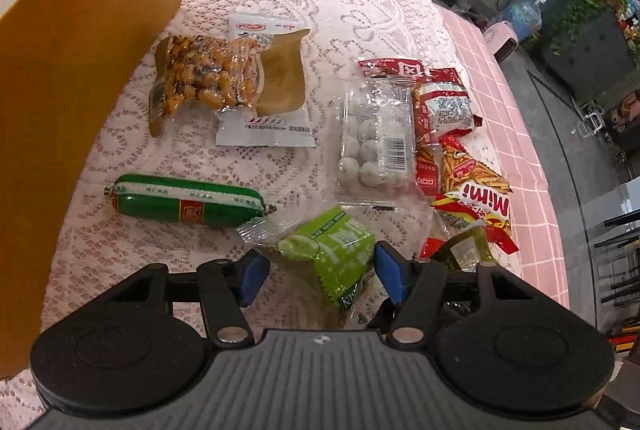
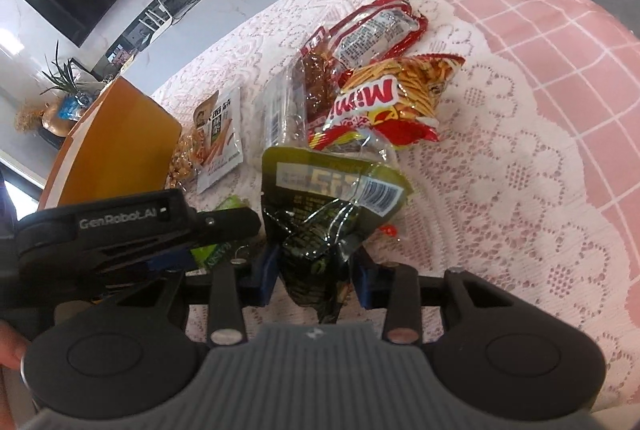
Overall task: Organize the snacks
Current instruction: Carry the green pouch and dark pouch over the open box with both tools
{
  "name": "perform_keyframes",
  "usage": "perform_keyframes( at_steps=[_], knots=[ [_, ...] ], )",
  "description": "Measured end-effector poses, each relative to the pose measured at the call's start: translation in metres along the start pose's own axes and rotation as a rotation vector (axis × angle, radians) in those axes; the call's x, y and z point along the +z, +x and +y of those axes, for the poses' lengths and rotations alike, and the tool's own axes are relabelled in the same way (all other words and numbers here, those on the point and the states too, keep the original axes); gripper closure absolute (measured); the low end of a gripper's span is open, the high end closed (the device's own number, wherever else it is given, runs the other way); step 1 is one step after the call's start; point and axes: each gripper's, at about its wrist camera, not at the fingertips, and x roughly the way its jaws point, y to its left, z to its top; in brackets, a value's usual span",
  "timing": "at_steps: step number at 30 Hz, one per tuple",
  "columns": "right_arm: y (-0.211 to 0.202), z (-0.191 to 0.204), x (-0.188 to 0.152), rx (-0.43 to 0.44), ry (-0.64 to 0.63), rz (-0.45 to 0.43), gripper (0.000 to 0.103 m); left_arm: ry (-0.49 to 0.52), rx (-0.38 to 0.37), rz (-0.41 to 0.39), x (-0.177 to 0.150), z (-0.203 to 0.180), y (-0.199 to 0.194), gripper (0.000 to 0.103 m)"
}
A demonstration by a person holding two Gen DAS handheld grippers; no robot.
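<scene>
Here the light-green snack pack (image 1: 332, 254) lies on the lace tablecloth (image 1: 360, 9), sitting between the two blue pads of the left gripper (image 1: 318, 272). Those pads stand apart on either side of it, the right one at the wrapper's edge, the left one clear of it, so nothing is clamped. Just right of the light-green pack, the dark-green packet (image 2: 320, 213) is pinched at its lower end by the right gripper (image 2: 316, 270), whose blue pads press in on the crinkled foil; the packet's barcode label faces up.

Beyond the light-green pack, a clear bag of white round sweets (image 1: 374, 141) rests flat. Right of that bag is a heap of red wrappers: the Mimi stick-snack bag (image 1: 476, 185) nearest, and a red packet with a printed white label (image 1: 444, 105) farther back, both overlapping. Left of the light-green pack lies a green sausage (image 1: 188, 199), lengthwise across the cloth. Farther off from it, a clear bag of yellow-brown pieces (image 1: 200, 77) overlaps a white packet holding a tan slab (image 1: 276, 89).

Left of the sausage rises the orange wall of a box (image 1: 80, 89). Past the lace edge, a pink checked cloth (image 1: 520, 109) covers the table's right side.
</scene>
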Motion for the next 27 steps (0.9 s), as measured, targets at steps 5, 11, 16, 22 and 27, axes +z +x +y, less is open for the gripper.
perform_keyframes(
  at_steps=[5, 11, 16, 22, 27],
  knots=[
    [-0.001, 0.002, 0.000, 0.002, -0.014, -0.002, 0.068, 0.016, -0.011, -0.006, -0.002, 0.000, -0.003, 0.049],
    [-0.004, 0.005, -0.001, -0.001, -0.043, -0.005, 0.069, 0.064, -0.029, -0.047, -0.011, -0.003, -0.024, 0.053],
    [-0.011, 0.012, -0.003, 0.000, -0.095, -0.017, 0.069, 0.098, -0.037, -0.065, -0.020, -0.003, -0.050, 0.055],
    [-0.037, 0.022, -0.016, -0.025, -0.113, -0.062, 0.069, 0.113, -0.051, -0.097, -0.033, 0.006, -0.079, 0.056],
    [-0.059, 0.034, -0.040, -0.033, -0.096, -0.092, 0.069, 0.134, -0.057, -0.153, -0.042, 0.013, -0.111, 0.056]
  ],
)
